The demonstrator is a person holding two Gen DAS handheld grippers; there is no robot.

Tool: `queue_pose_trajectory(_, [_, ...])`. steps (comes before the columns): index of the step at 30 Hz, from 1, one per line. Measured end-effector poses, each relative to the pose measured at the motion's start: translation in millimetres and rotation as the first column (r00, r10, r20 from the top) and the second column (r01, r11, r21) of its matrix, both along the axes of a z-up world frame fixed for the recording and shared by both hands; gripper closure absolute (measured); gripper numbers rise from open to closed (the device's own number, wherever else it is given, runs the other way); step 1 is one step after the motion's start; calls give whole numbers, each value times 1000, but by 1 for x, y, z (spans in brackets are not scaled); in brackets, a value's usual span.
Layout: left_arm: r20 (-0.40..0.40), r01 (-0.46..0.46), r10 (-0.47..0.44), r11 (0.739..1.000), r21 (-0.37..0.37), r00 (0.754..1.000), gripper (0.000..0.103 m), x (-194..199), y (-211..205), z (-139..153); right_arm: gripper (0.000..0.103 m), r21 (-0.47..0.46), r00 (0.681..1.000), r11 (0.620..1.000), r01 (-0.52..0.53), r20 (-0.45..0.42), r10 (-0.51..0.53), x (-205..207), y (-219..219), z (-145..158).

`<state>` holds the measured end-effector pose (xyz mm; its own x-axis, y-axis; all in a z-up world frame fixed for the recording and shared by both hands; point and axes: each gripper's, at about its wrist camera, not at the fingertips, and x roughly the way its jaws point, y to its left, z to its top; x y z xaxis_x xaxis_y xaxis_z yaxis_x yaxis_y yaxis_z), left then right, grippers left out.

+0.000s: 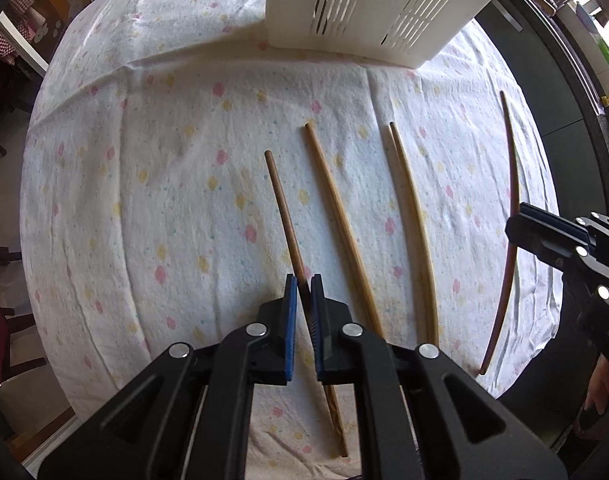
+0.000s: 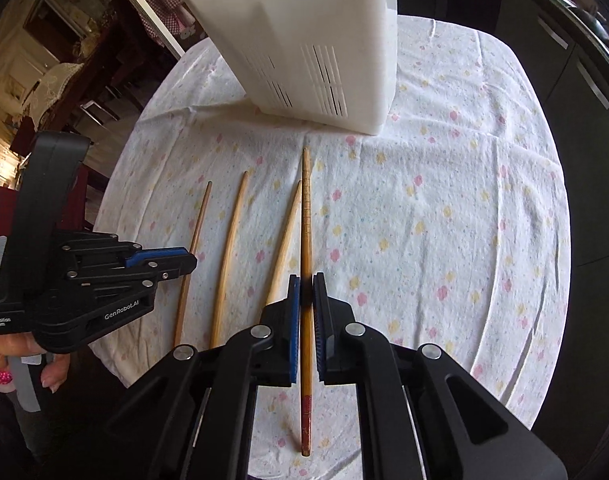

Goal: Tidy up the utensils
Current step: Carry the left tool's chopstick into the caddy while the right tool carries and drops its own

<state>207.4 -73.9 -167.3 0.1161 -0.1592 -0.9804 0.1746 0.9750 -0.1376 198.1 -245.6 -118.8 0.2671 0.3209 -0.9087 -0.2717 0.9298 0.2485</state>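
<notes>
Four slim wooden chopsticks, round in section and tapering, lie or hang over a table [image 2: 444, 208] draped in a soft, fuzzy white cloth [image 1: 144, 200] dotted with pink and yellow flowers. At twelve o'clock stands a white plastic utensil holder [image 2: 344, 40], smooth-walled with rows of narrow vertical slits low on its sides.

The left gripper [image 1: 303, 284], matte black with ribbed blue pads, has its fingers clenched on the darker brown chopstick [image 1: 282, 208], which runs from the pads toward eleven o'clock. Beside it, toward three o'clock, lie two pale bamboo chopsticks [image 1: 336, 208] [image 1: 414, 208], straw-coloured and faintly grained, well apart from each other.

The right gripper [image 2: 305, 286] has its fingers clamped on the reddish-brown chopstick [image 2: 306, 208], which points to twelve o'clock toward the holder; its thick butt end at six o'clock carries a red patterned band. A hand [image 2: 44, 368] grips the left gripper's handle at nine o'clock in the right wrist view.
</notes>
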Motion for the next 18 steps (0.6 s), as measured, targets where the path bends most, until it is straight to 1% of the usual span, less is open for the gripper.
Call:
queue_pose_trajectory(4, [67, 18, -17, 1000, -4, 998, 97, -9, 5, 19, 96, 65, 999, 998, 15, 40, -18, -21, -20, 20])
queue_pose_trajectory(10, [129, 31, -29, 999, -19, 991, 98, -19, 10, 45, 96, 101, 998, 995, 27, 60, -33, -31, -42, 39])
queue_pose_trajectory(12, [136, 27, -23, 999, -30, 990, 98, -24, 9, 50, 96, 112, 997, 993, 27, 68, -35, -38, -56, 46])
queue_pose_trajectory(13, [134, 26, -21, 999, -37, 991, 98, -26, 11, 52, 96, 116, 997, 993, 26, 71, -34, -34, -48, 43])
queue_pose_trajectory(16, [130, 13, -6, 998, -60, 992, 98, -30, 18, 56, 96, 125, 996, 992, 20, 79, -30, -35, -46, 46])
queue_pose_trajectory(18, [138, 13, -3, 998, -68, 990, 98, -26, 16, 56, 96, 130, 996, 991, 18, 84, -29, -38, -48, 48])
